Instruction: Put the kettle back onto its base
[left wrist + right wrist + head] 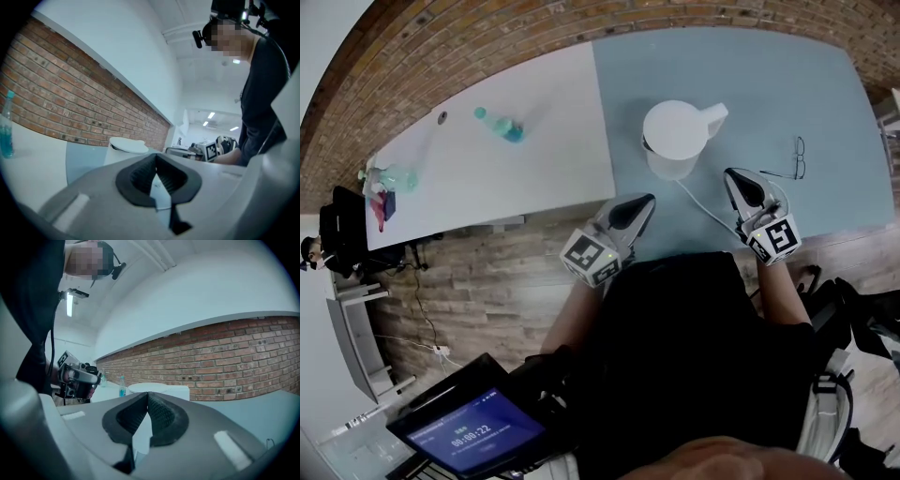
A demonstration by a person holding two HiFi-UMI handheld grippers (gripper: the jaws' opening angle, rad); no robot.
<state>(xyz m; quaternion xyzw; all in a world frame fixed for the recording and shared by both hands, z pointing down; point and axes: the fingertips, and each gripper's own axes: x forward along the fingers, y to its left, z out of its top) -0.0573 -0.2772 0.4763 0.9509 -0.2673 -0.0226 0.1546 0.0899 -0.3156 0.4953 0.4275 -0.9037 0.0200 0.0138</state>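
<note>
The left gripper [645,201] has its two dark ribbed fingers [140,174] pinched together at the tips, and nothing is between them. The right gripper [734,177] is pinched tight too, and it is empty as well. Both point level, out over the table's near edge, one on each side of the white plastic kettle [675,133].

The kettle stands upright on the blue-grey half of the table [806,84], just past the two grippers and touching neither. From above I see only its round lid and its handle. I cannot see the base, because the kettle's body covers whatever is under it. A thin white cord [697,202] runs from the bottom of the kettle towards the person.

In the left gripper view the fingers hide the lower part of the kettle [125,146]. In the right gripper view only its top [161,389] peeks over them.

A pair of thin wire glasses [794,159] lies to the right. A small clear bottle with blue liquid [499,125] is on the white half of the table [544,159].
</note>
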